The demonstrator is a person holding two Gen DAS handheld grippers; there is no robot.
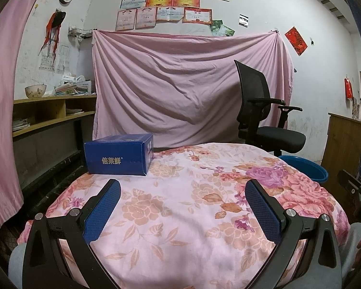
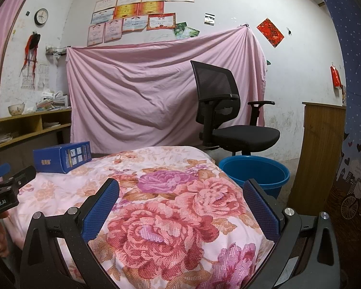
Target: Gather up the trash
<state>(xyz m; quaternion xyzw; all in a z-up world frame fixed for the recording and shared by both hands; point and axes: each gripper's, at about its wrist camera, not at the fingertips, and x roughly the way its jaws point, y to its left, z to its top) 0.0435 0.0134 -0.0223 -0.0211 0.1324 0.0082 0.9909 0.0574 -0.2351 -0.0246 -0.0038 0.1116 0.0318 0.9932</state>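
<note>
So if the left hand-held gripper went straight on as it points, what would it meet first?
Probably bare floral cloth: the open left hand-held gripper aims past the blue box, which sits left of its line. Depth is unclear.

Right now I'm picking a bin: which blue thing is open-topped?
The blue bucket on the floor; the blue box on the table is closed.

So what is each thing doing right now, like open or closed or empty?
left gripper: open, holding nothing
right gripper: open, holding nothing
blue box: closed, lying on the flowery cloth, untouched
blue bucket: upright on the floor, visible inside looks empty
office chair: upright, nobody sitting
</note>
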